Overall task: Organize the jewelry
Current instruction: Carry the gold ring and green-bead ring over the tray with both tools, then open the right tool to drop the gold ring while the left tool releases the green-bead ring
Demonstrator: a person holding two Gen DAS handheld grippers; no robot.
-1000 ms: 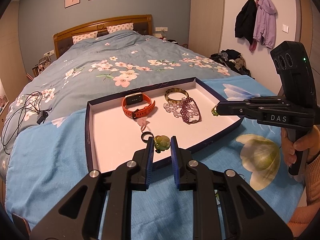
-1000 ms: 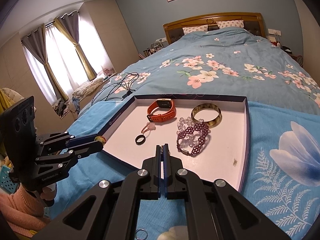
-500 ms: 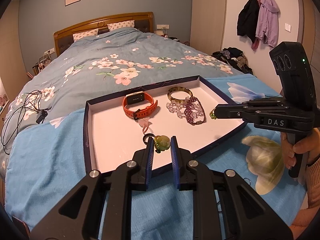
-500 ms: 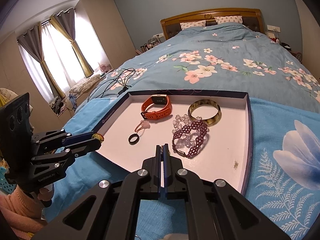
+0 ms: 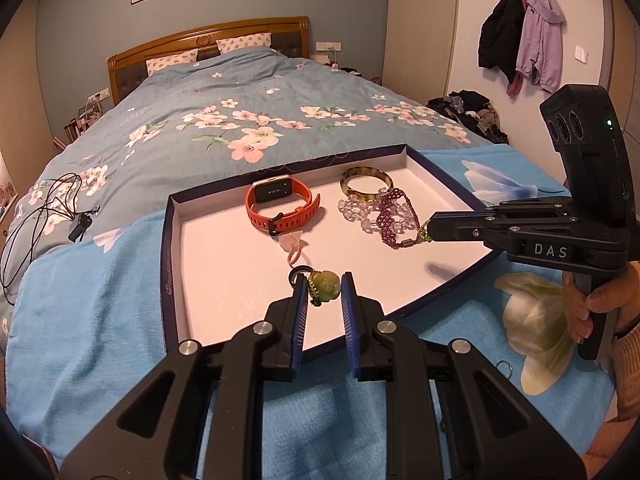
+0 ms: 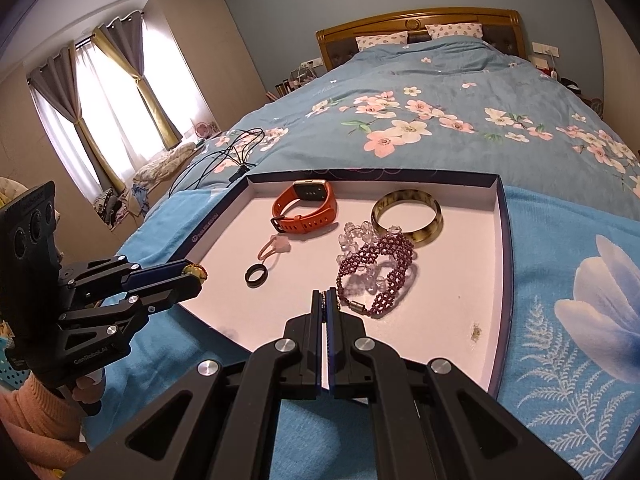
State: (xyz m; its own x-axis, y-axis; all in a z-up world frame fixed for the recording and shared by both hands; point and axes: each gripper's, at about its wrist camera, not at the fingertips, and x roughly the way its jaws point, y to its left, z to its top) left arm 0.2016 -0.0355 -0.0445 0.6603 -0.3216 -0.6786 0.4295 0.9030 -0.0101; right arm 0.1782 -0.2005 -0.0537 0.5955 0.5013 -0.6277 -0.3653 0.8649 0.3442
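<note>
Fingertips of the left gripper [image 5: 324, 286] pinch a green jade pendant [image 5: 325, 283] on a beaded cord, held over the near part of a shallow, white-lined box lid [image 5: 171, 240] that lies on the blue blanket [image 5: 80, 300] of the bed. The right gripper [image 6: 324, 300] has its jaws pressed together; in the left wrist view a bit of green beaded cord [image 5: 424, 235] shows at its tip, though whether it is truly nipped there cannot be told.

Inside the lid, nearest, lies a black ring [image 6: 255, 274], with a pink hair tie [image 6: 276, 245] just beyond it. To the right rests a purple beaded bracelet [image 6: 378, 272], overlapping a clear crystal bracelet [image 6: 354, 240]. Farther back sit an orange smartwatch [image 6: 306, 210] on the left and a mottled olive bangle [image 6: 406, 216] on the right, the bangle touching the crystal beads. A small speck [image 6: 476, 330] marks the lid's floor near its right wall.

Beyond the lid the floral duvet [image 6: 440, 120] runs up to the wooden headboard [image 6: 416, 22].
</note>
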